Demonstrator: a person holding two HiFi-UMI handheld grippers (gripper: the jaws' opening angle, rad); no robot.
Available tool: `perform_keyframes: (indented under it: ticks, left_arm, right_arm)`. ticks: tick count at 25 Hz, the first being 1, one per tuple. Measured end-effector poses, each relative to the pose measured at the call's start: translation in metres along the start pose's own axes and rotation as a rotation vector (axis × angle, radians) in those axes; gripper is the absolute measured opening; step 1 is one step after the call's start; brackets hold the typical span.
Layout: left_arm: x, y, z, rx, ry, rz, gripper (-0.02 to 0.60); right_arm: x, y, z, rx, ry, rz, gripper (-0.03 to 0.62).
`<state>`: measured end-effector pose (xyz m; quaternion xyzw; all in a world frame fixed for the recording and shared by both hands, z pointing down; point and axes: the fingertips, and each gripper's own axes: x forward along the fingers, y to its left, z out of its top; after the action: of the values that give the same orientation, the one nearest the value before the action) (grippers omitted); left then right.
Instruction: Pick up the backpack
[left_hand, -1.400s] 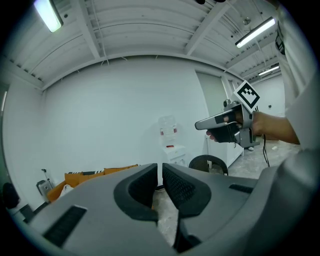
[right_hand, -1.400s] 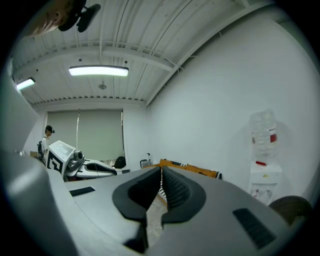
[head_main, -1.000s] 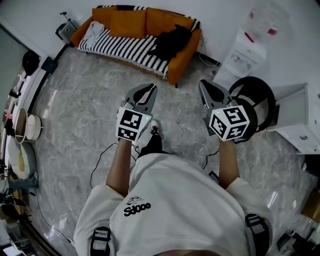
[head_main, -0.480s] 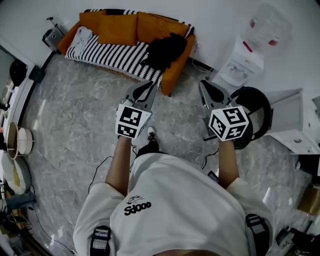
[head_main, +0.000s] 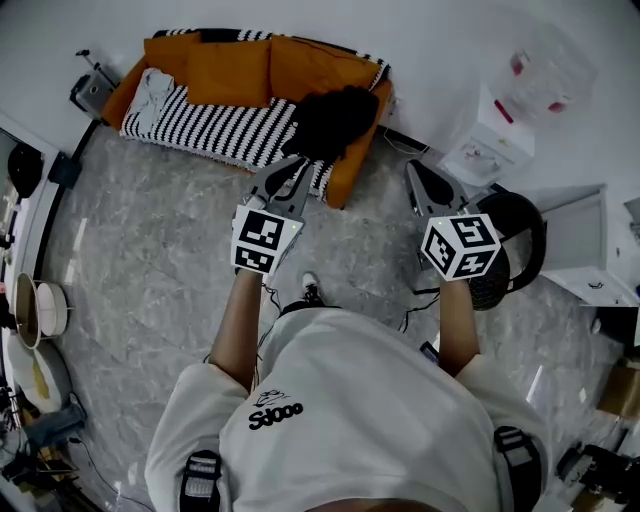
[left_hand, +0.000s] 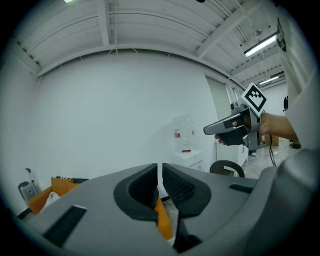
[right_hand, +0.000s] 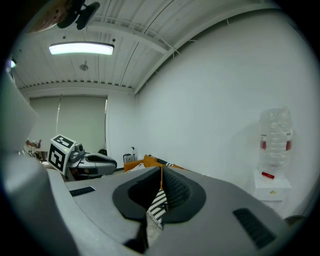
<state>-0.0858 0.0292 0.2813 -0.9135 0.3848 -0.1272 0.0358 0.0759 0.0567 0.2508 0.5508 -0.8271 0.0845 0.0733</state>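
The black backpack (head_main: 335, 118) lies slumped on the right end of an orange sofa (head_main: 225, 70) with a black-and-white striped cover. My left gripper (head_main: 293, 168) is held out over the floor just short of the sofa's front edge, below the backpack, shut and empty. My right gripper (head_main: 418, 172) is level with it to the right of the sofa's arm, also shut with nothing in it. In the left gripper view the jaws (left_hand: 160, 172) stand together and the right gripper (left_hand: 235, 130) shows beside them. The right gripper view shows shut jaws (right_hand: 161, 175) and the left gripper (right_hand: 85, 162).
A white water dispenser (head_main: 495, 130) with a clear bottle (head_main: 545, 70) stands against the wall at the right. A round black frame (head_main: 520, 245) and a white cabinet (head_main: 590, 250) sit beyond my right gripper. A white cloth (head_main: 150, 85) lies on the sofa's left. Cables (head_main: 415, 305) trail on the marble floor.
Both grippers have been carried forward across the floor toward the sofa. The sofa and backpack now sit nearer the jaws. Both stay shut.
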Motion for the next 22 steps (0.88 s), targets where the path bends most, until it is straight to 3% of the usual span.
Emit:
perform_keyframes:
  ticks: [15,22]
  left_arm:
    - [0.082,0.106,-0.035,-0.016,0.041,-0.085,0.044]
    - [0.124,0.140,-0.061,-0.040,0.083,-0.081,0.046]
  right_arm:
    - [0.126,-0.025,0.007,0.013,0.018,-0.078,0.035]
    - [0.166,-0.048,-0.005,0.058,0.033,-0.085,0.037]
